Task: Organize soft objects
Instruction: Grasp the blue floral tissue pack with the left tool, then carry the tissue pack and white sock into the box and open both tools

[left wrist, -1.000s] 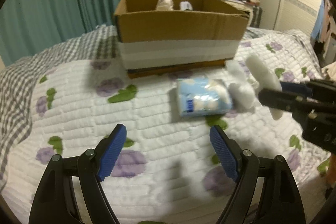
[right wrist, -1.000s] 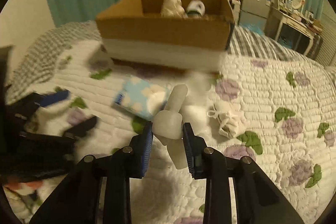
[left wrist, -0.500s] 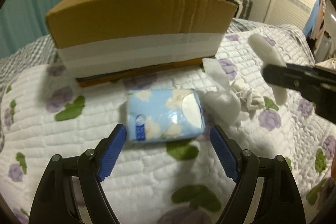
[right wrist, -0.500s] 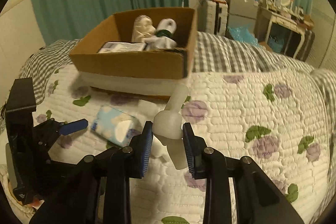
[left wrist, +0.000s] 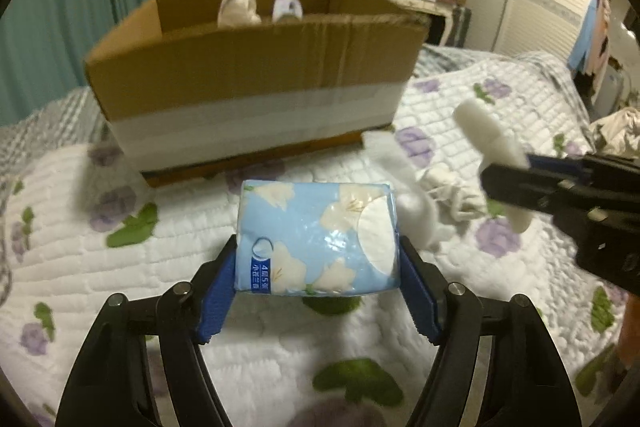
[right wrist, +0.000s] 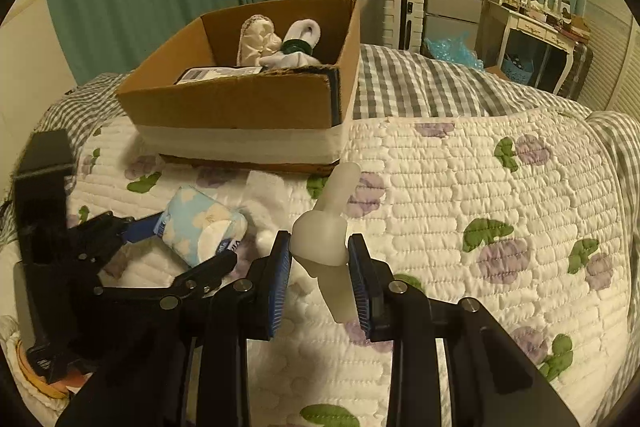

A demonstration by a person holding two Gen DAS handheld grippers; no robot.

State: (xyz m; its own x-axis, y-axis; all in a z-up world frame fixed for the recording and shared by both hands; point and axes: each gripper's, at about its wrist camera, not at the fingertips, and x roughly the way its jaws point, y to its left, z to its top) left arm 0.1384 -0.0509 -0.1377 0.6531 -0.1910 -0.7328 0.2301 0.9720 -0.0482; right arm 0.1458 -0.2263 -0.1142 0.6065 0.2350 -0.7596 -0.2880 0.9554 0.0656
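The left hand-held gripper (left wrist: 316,281) had just been closing, its blue pads now pressed to both sides of a light-blue tissue pack (left wrist: 318,239) with white flowers lying on the quilted bed (left wrist: 120,267); a dark-blue label strip bore small white writing beginning "4", otherwise unreadable. The right hand-held gripper (right wrist: 320,269) was clenched on a white foam piece (right wrist: 326,239), held above the quilt in front of the cardboard box (right wrist: 240,103).
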